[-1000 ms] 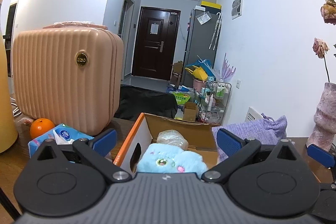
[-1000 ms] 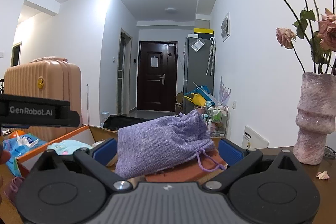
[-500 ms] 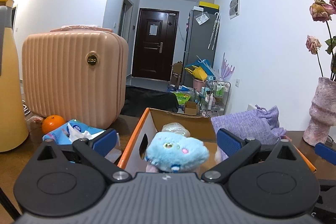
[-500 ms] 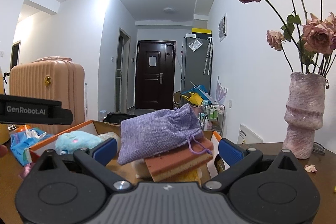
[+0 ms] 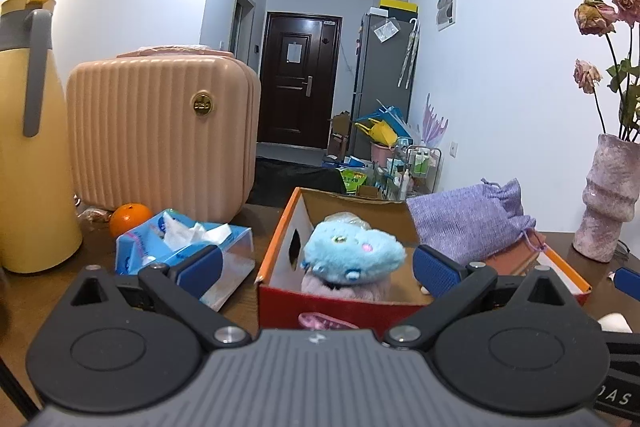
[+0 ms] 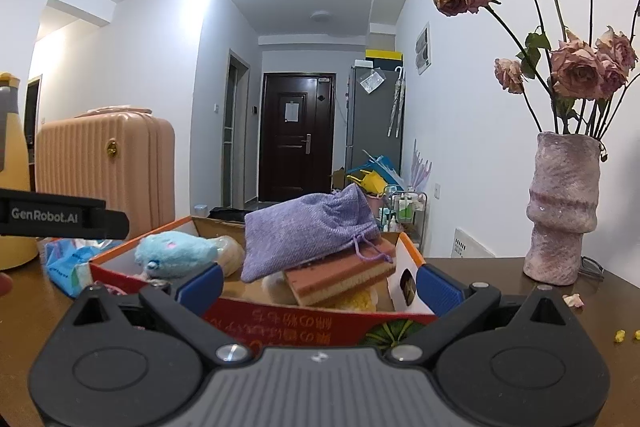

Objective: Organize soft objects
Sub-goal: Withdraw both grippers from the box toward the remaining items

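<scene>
Cardboard box with red-orange printed sides and open top (image 6: 280, 323) sits on the brown wooden table (image 6: 500, 283), right ahead of both grippers; one box, and all the soft things are in it. Purple woven drawstring pouch (image 6: 308, 231), one, lies on top toward the right, tilted over a terracotta-and-yellow sponge block (image 6: 340, 277), one. Pouch looks light and floppy, likely sags if pinched at a corner; best taken at the gathered neck by the cord. Sponge should compress, grip across the flat faces. Light-blue plush toy (image 5: 352, 253), one, on the left side of the box, soft and squashy; pinch the body, not the face. Clear crinkly bag (image 5: 348, 219) behind it, one, contents unclear. Fluffy lilac piece (image 5: 344, 285) under the plush, cannot tell what.

Left gripper (image 5: 316, 265): jaws spread wide, nothing between them. Right gripper (image 6: 318, 285): spread wide too, empty, short of the box.
</scene>
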The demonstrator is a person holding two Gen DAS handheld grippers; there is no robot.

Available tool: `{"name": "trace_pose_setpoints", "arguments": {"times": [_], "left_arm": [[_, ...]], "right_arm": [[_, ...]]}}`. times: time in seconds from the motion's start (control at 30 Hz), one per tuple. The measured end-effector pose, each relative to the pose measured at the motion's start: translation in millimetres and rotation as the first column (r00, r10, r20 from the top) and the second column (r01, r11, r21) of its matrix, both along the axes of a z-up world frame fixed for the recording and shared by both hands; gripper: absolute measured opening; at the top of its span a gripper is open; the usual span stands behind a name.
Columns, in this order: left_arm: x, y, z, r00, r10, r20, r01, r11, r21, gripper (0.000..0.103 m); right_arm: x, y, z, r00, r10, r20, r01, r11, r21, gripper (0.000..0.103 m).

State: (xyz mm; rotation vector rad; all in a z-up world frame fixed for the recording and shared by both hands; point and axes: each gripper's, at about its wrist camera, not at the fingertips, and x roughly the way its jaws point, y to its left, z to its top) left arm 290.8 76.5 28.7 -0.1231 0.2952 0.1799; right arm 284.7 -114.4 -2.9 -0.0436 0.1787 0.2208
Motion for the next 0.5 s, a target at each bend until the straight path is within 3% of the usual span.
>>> {"name": "trace_pose_setpoints", "arguments": {"times": [0.5], "left_arm": [[-32, 5, -8, 0.999, -0.018, -0.045, 0.018, 1.0, 0.013, 0.103]], "right_arm": [[-33, -7, -2, 0.999, 0.015, -0.044, -0.016, 1.0, -0.01, 0.103]]}}
